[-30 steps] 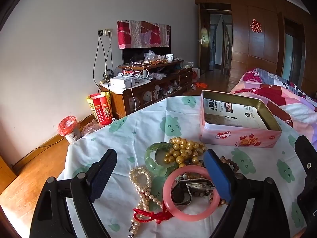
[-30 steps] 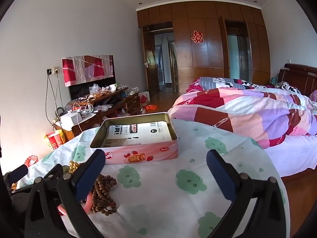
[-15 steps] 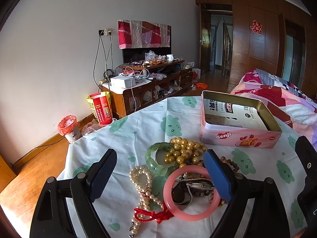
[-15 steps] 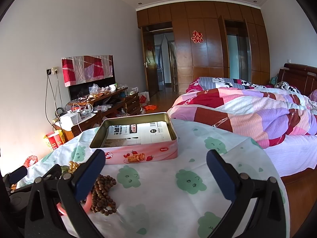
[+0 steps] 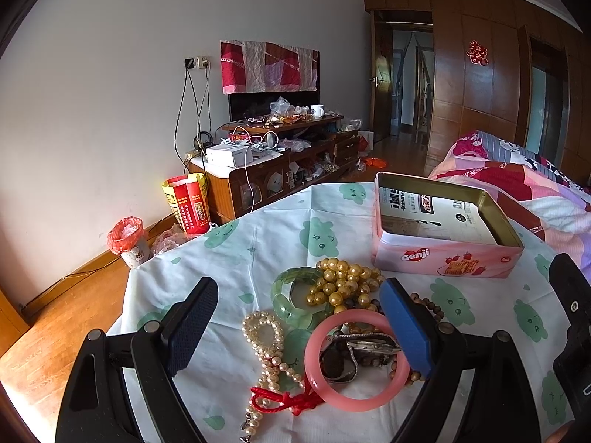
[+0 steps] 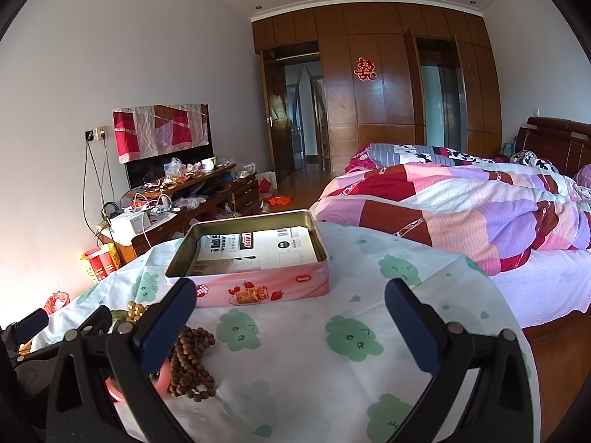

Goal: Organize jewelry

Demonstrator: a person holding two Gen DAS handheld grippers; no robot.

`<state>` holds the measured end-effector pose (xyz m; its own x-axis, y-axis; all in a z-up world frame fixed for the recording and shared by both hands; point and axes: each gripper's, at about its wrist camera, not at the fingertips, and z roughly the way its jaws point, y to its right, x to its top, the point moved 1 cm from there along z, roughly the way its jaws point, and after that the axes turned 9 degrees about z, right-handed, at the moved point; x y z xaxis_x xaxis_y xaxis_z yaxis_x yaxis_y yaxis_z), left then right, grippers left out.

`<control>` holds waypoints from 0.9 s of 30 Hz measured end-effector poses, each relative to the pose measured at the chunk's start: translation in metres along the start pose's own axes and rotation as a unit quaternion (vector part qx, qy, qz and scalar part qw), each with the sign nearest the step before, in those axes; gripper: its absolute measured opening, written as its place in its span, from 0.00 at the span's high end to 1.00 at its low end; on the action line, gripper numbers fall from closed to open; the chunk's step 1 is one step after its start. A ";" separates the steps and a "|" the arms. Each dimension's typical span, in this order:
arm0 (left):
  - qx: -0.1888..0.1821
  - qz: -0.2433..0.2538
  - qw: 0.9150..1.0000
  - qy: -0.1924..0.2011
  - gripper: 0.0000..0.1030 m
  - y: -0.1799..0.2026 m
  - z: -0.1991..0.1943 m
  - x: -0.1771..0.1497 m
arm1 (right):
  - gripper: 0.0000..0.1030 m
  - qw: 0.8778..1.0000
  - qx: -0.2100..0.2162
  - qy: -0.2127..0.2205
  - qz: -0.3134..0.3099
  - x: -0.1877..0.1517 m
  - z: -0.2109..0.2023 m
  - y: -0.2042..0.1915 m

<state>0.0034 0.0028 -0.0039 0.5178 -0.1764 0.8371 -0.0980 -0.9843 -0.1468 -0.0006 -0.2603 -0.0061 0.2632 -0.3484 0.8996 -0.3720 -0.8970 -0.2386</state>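
**Jewelry heaped beside an empty tin, both grippers spread and waiting**

Left wrist view: the left gripper [image 5: 295,326] hangs with jaws wide apart over a tangled pile near the tablecloth's front edge: a smooth pink bangle [image 5: 356,360], a translucent green jade bracelet [image 5: 295,301], gold bead strand [image 5: 343,284] and white pearl necklace [image 5: 267,354]. The open pink rectangular biscuit tin [image 5: 443,254] sits further back, probably the destination.

Right wrist view: the right gripper [image 6: 290,323] is likewise spread, holding nothing, above bare green-patterned tablecloth [image 6: 295,380]; brown wooden beads [image 6: 192,365] lie at its left. A quilted bed [image 6: 461,214] borders the table.
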 end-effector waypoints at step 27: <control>0.001 0.001 1.000 -0.001 0.13 -0.002 0.001 -0.001 | 0.00 1.000 0.000 0.000 0.002 0.000 0.001 0.000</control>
<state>0.0044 0.0047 -0.0048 0.5193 -0.1785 0.8357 -0.0978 -0.9839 -0.1494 0.0000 -0.2600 -0.0065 0.2614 -0.3513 0.8990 -0.3735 -0.8957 -0.2414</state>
